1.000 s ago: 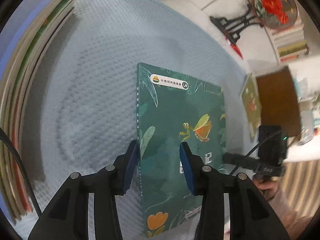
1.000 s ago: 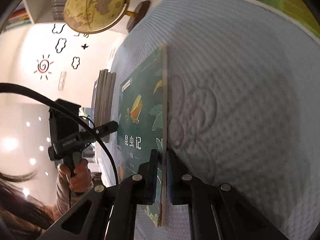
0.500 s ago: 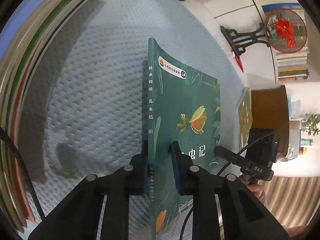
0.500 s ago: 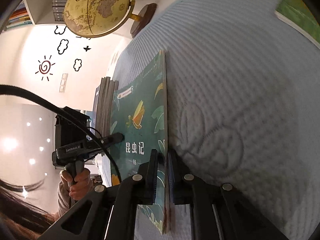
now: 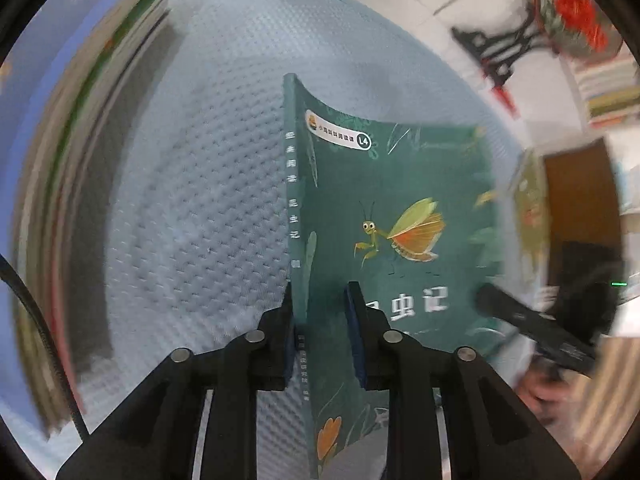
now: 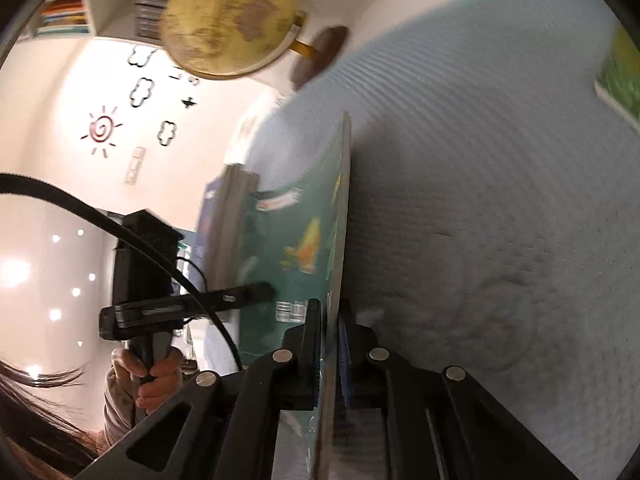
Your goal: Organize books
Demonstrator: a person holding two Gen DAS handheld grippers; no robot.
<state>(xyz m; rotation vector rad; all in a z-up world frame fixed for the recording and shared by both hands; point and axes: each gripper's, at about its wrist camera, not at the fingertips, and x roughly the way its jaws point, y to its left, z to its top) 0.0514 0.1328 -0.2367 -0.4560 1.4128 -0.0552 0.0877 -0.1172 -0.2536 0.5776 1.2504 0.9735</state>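
Observation:
A dark green book (image 5: pixel 400 208) with a mantis on its cover stands tilted above the pale blue mat (image 5: pixel 200 200), spine to the left. My left gripper (image 5: pixel 322 304) holds it at the spine, with one pad on the spine and one on the cover, and its jaws are opening slightly. In the right wrist view the green book (image 6: pixel 304 248) appears edge-on, and my right gripper (image 6: pixel 329 312) is shut on its opposite edge. The left gripper (image 6: pixel 256 292) reaches the cover from the left, held by a hand (image 6: pixel 152 376).
A row of books (image 5: pixel 80 160) stands along the mat's left side, also visible as a stack (image 6: pixel 228 220) behind the green book. A yellow-green book (image 6: pixel 620 80) lies at the mat's far side. A globe (image 6: pixel 232 16) and a red ornament on a black stand (image 5: pixel 576 8) stand beyond the mat.
The green book has risen from lying nearly flat to standing tilted. The left jaws have closed from wide onto its spine. The right gripper has lifted with the book's edge.

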